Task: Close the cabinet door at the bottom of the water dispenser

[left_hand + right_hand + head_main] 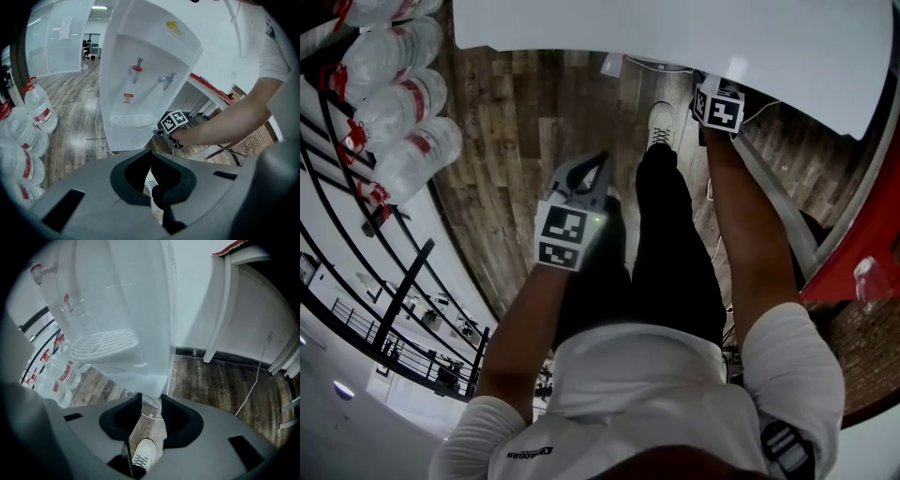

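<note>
The white water dispenser stands in front of me; the left gripper view shows its taps and drip tray. Its bottom cabinet front runs down to a pale lower corner. My right gripper has its jaws apart with that corner in the gap; I cannot tell whether the pads touch it. From the left it is low at the dispenser's right edge, and from above under the top. My left gripper hangs back over the floor, its tips meeting on nothing.
Large water bottles lie on a black rack at the left. A red-topped white table stands at the right, its leg near the wall. A white cable runs over the wood floor. The person's shoe is before the dispenser.
</note>
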Motion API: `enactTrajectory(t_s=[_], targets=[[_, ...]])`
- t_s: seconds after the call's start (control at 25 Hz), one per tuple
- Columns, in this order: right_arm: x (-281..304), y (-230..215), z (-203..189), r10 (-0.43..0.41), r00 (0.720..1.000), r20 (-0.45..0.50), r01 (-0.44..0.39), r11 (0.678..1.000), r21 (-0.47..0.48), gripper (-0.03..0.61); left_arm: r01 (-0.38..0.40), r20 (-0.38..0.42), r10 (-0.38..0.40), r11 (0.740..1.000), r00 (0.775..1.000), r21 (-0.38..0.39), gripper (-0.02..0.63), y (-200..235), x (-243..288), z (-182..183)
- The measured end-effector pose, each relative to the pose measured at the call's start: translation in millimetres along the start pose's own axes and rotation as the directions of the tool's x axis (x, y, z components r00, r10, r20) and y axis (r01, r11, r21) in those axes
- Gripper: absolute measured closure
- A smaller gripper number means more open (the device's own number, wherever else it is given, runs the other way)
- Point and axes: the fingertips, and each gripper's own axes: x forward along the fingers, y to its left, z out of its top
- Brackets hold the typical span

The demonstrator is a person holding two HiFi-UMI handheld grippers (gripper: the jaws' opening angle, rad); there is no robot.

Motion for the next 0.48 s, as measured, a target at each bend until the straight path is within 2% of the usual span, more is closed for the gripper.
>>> enactTrajectory(t_s=[0.04,0.08,0.12,0.16,0.2,0.24,0.28,0.4,0.44,0.48], targets=[[-3,1,-2,0.001,1.0,-0.022,-0.001,1.0,0.004,0.433,0.0,-0.001,0.0,1.0,1.0,-0.001,0.617,0,0,1],[-14,-2,-13,-0.027,0.994,-0.106,0.03,0.999,0.021,0.433,0.0,-0.001,0.0,1.0,1.0,-0.002,0.617,1,-1,2],[-35,-11,-37,-0.093,0.959,-0.266,0.108,0.993,0.041,0.433,0.0,-0.001,0.0,1.0,1.0,-0.002,0.617,0,-1,3],[-59,-24,-68,-0.173,0.875,-0.451,0.216,0.975,0.045,0.434,-0.001,-0.002,0.001,1.0,1.0,-0.001,0.617,0,-1,3],[-78,-38,-94,-0.235,0.773,-0.589,0.312,0.95,0.03,0.434,-0.001,-0.002,0.001,1.0,1.0,0.0,0.617,-1,-1,3],[-88,-47,-106,-0.273,0.706,-0.654,0.371,0.929,0.012,0.436,-0.001,-0.002,0.001,1.0,1.0,0.001,0.617,-1,0,3],[-90,-52,-108,-0.294,0.684,-0.668,0.397,0.918,0.002,0.436,-0.002,-0.001,0.002,1.0,1.0,0.002,0.617,0,0,4],[-88,-59,-101,-0.323,0.681,-0.657,0.414,0.91,-0.018,0.437,-0.003,0.002,0.003,1.0,1.0,-0.003,0.617,0,1,6],[-87,-61,-99,-0.325,0.684,-0.653,0.413,0.91,-0.02,0.437,-0.002,0.003,0.002,1.0,1.0,-0.005,0.617,-1,1,7],[-81,-59,-91,-0.312,0.716,-0.625,0.393,0.919,-0.008,0.439,-0.001,0.004,0.001,1.0,1.0,-0.005,0.617,-2,0,7]])
